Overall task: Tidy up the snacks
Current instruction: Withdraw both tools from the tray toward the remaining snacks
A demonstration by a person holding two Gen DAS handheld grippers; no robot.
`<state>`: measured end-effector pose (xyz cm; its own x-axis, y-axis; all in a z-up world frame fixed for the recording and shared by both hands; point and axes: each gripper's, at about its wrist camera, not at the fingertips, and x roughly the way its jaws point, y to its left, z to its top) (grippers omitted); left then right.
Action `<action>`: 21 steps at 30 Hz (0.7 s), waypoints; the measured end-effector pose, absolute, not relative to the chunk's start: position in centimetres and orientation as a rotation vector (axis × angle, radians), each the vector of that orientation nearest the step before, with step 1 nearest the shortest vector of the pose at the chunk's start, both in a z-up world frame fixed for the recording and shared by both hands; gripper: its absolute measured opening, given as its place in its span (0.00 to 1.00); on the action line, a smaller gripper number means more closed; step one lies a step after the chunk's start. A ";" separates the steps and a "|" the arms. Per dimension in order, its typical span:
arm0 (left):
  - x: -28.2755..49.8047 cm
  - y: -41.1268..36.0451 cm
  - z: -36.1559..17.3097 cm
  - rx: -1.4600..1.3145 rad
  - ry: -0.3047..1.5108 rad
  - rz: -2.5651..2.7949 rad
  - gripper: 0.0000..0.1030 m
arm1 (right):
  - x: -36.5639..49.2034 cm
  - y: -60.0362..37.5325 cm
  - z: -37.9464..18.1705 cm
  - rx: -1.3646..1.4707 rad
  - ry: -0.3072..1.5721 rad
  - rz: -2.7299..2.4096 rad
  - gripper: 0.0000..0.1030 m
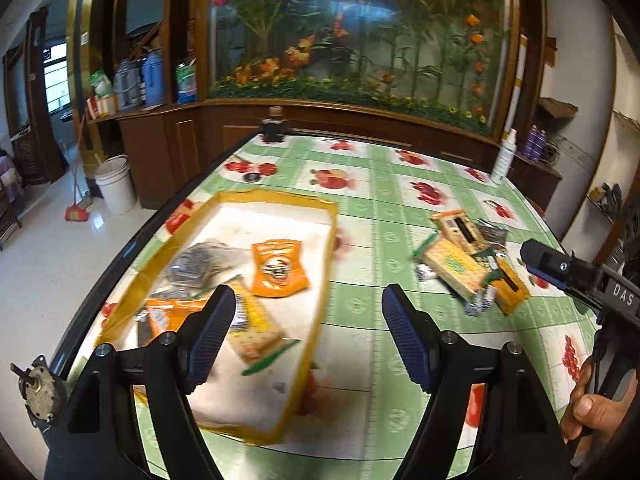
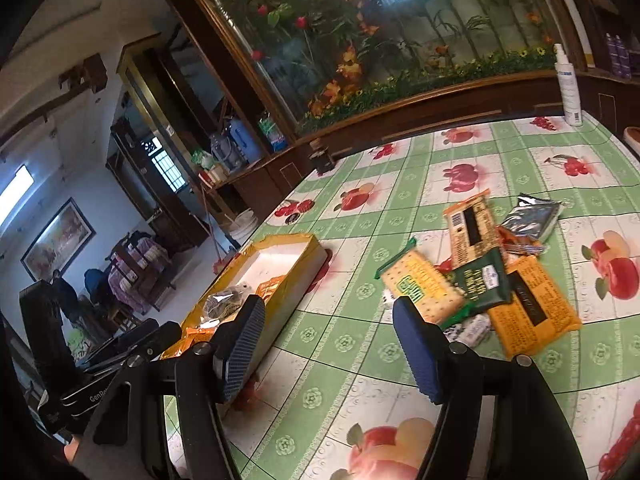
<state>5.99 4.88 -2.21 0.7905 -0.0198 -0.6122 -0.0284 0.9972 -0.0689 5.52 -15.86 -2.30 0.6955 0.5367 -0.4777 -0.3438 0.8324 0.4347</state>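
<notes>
Both views are fairly bright indoors, with strong fisheye bending and dark corners; daylight enters from a window (image 2: 16,194) at far left; pale glare smears the glass panel (image 1: 360,16) behind the table; the yellow tray (image 1: 320,280) and snack packets (image 1: 468,264) are motion-blurred in the left view; the right view is sharper.

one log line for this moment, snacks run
left gripper: jaws open, empty | right gripper: jaws open, empty | yellow box: several snacks inside | snack pile: loose on table
</notes>
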 end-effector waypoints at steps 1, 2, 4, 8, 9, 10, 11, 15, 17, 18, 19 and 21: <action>5.9 4.2 -2.1 -0.067 0.660 -0.007 0.74 | 5.2 -16.8 -2.1 0.340 0.619 0.495 0.69; 5.8 3.6 -2.0 -0.058 0.661 -0.017 0.74 | 5.0 -17.5 -2.0 0.356 0.605 0.487 0.73; 5.8 2.4 -1.9 -0.036 0.664 -0.036 0.74 | 4.4 -19.3 -1.8 0.393 0.580 0.464 0.79; 5.5 0.6 -1.7 -0.005 0.668 -0.057 0.74 | 3.9 -22.5 -1.9 0.440 0.573 0.387 0.81; 5.5 0.3 -1.7 -0.002 0.671 -0.060 0.74 | 3.8 -23.2 -2.1 0.449 0.573 0.367 0.81; 5.6 0.1 -1.6 -0.001 0.675 -0.065 0.74 | 3.7 -24.0 -2.2 0.456 0.573 0.347 0.81; 5.6 -0.1 -1.7 0.000 0.679 -0.070 0.74 | 3.6 -24.6 -2.3 0.462 0.575 0.330 0.81; 5.8 -0.8 -2.1 0.011 0.698 -0.074 0.74 | 3.2 -27.5 -3.0 0.485 0.582 0.286 0.81; 6.0 -1.1 -2.4 0.013 0.711 -0.076 0.74 | 3.1 -28.5 -3.4 0.486 0.590 0.276 0.81; 6.2 -1.2 -2.5 0.012 0.719 -0.081 0.74 | 3.1 -28.9 -3.6 0.478 0.597 0.270 0.81; 6.4 -1.3 -2.7 0.009 0.727 -0.085 0.74 | 3.0 -29.1 -3.8 0.468 0.603 0.266 0.81; 6.7 -1.5 -3.1 -0.001 0.742 -0.091 0.74 | 3.0 -29.4 -4.2 0.448 0.623 0.262 0.81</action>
